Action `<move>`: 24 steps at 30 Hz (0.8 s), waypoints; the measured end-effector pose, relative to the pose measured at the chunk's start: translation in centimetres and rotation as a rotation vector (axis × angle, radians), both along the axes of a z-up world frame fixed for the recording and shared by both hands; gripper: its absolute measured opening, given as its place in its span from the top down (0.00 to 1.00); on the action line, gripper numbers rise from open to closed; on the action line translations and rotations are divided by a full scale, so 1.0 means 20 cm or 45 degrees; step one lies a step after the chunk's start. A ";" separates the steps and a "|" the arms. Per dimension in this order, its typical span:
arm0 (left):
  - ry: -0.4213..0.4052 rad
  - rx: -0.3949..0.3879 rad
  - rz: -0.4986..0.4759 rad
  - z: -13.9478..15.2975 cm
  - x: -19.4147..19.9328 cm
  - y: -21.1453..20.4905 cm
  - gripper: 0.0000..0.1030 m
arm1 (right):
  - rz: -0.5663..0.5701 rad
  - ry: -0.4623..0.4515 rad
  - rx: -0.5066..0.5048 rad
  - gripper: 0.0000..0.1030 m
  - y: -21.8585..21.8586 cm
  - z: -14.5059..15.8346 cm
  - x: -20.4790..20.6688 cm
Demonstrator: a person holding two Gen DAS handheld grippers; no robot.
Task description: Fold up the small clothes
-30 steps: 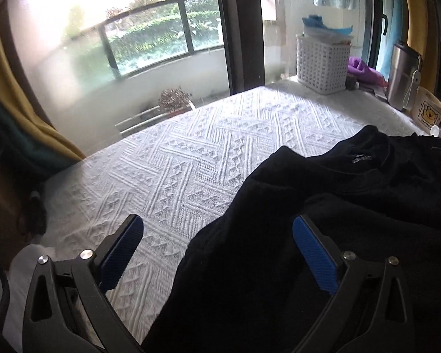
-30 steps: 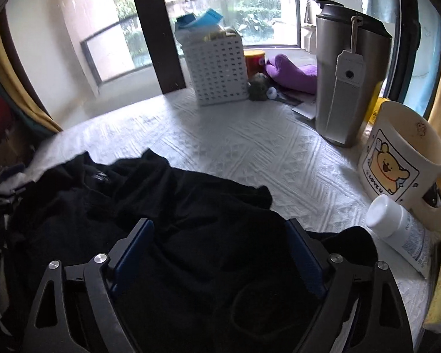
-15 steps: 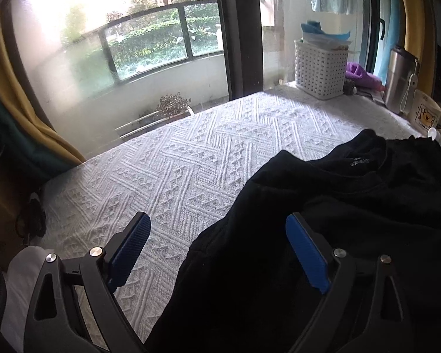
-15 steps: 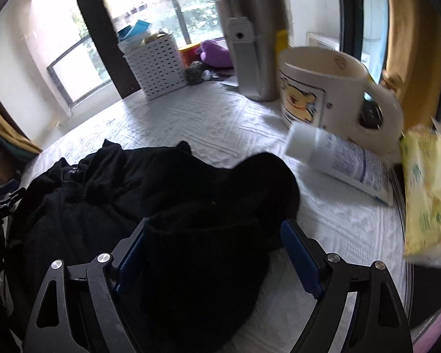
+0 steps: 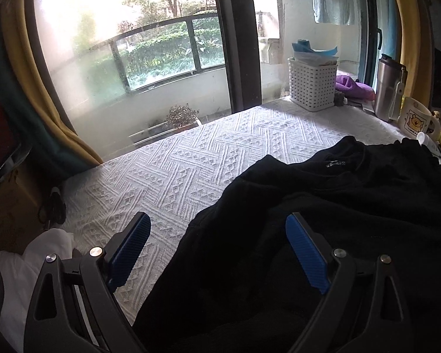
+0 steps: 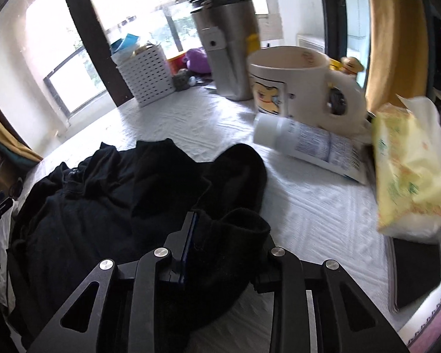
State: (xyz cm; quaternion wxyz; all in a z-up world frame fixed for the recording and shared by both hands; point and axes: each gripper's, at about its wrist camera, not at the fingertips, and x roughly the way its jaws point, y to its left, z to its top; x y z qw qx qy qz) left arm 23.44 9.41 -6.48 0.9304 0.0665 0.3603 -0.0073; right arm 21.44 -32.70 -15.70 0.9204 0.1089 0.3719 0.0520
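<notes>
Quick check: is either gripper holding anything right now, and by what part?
The right gripper is shut on the black garment, pinching a bunched sleeve or edge end nearest it. The left gripper is open, holding nothing.

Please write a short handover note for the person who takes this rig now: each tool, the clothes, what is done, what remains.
Left tool: open, above the near left edge of the crumpled black fabric garment, gripping nothing.
Right tool: shut on the garment's thick cuffed right end.
The garment lies unfolded on the white textured bedspread.
Done: right grasp only.
Left: left grasp, spreading flat, every fold.
</notes>
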 end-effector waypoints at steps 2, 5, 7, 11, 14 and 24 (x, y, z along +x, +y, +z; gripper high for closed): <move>-0.004 -0.007 -0.004 0.01 -0.02 -0.02 0.10 | 0.008 -0.002 0.012 0.70 -0.01 -0.02 -0.03; -0.009 -0.007 -0.010 0.02 -0.04 -0.04 0.10 | -0.001 -0.030 0.055 0.86 -0.04 -0.03 -0.07; -0.011 -0.008 -0.011 0.02 -0.05 -0.04 0.10 | -0.039 -0.059 0.077 0.89 -0.08 -0.02 -0.11; -0.014 -0.021 -0.006 0.02 -0.07 -0.03 0.10 | -0.103 -0.131 0.128 0.92 -0.17 0.04 -0.15; -0.016 -0.037 0.005 0.03 -0.09 -0.02 0.10 | -0.115 -0.180 0.146 0.92 -0.18 0.10 -0.15; -0.049 -0.073 0.076 0.07 -0.16 0.12 0.10 | -0.086 -0.401 0.067 0.95 -0.09 0.47 -0.13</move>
